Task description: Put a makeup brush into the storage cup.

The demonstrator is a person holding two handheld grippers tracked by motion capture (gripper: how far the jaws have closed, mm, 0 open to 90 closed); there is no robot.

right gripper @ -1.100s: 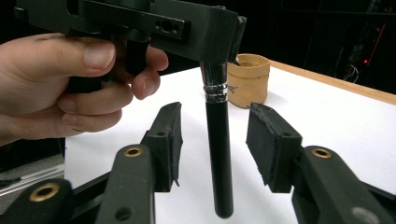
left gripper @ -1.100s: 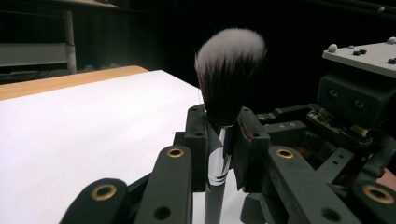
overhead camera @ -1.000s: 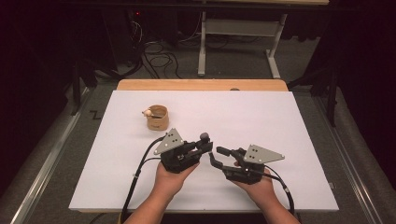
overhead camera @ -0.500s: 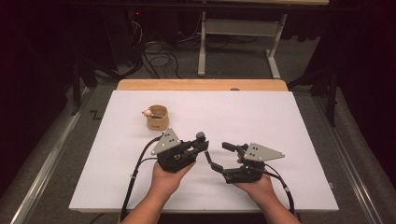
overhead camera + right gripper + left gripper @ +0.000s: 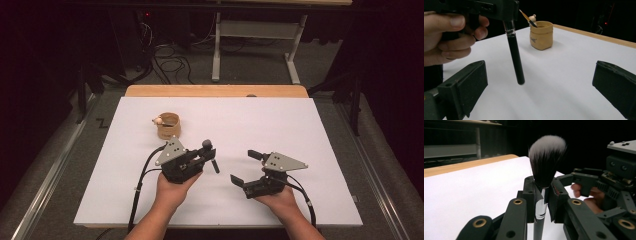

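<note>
Holding: left gripper (image 5: 210, 152) is clenched on a makeup brush (image 5: 545, 167) just under the bristles, on the silver ferrule; bristle head up, black handle hanging down toward the worktop (image 5: 300, 135).
Letting go: right gripper (image 5: 246, 167) has just been opening its jaws and now stands spread wide, released, with nothing between its pads.
Change: a second ago the right gripper sat close against the left one at the brush; now there is a clear gap between the two, and the brush rests with the left alone.
Brush place: near the worktop's middle, slightly toward 7 o'clock; its handle tip hovers just above the white surface, as far as the right gripper view lets me judge.
Pot: a small tan pot (image 5: 168, 126) with a pencil-like stick and a bead-headed piece in it stands at about 10 o'clock from the left gripper, well apart.
Meaning: the handover looks done, so the left hand is probably free to carry the brush to the pot.
Risk: the grip is high on the brush, so the long handle could swing.
</note>
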